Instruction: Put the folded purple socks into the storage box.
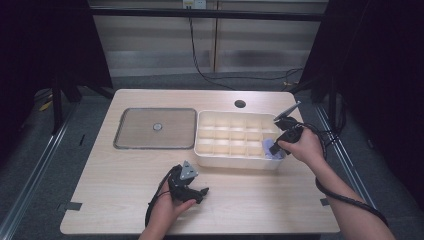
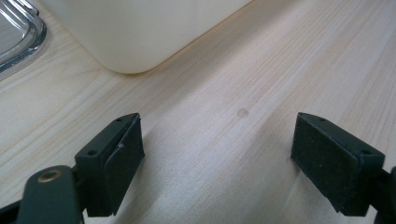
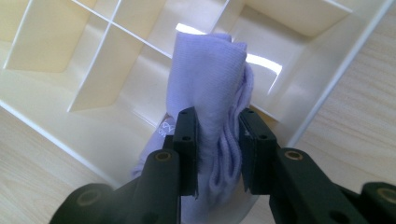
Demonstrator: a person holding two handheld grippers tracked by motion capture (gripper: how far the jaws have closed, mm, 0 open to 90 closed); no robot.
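Note:
A cream divided organizer box (image 1: 235, 161) sits at mid-table, right of centre. My right gripper (image 1: 275, 147) hangs over its near right corner, shut on a folded lilac cloth (image 3: 212, 79) that reaches down into the corner compartment (image 3: 285, 91). The lilac cloth (image 1: 273, 151) shows as a small patch at that corner in the high view. My left gripper (image 1: 200, 192) rests low on the table in front of the box, jaws wide open with bare wood between its pads (image 2: 119, 163). The box's rounded corner (image 2: 130, 42) is just ahead of it.
A clear flat lid (image 1: 156, 128) with a small knob lies left of the box; its edge (image 2: 21, 37) appears in the left gripper view. A round cable hole (image 1: 240, 104) sits near the table's far edge. Cables trail off the right side.

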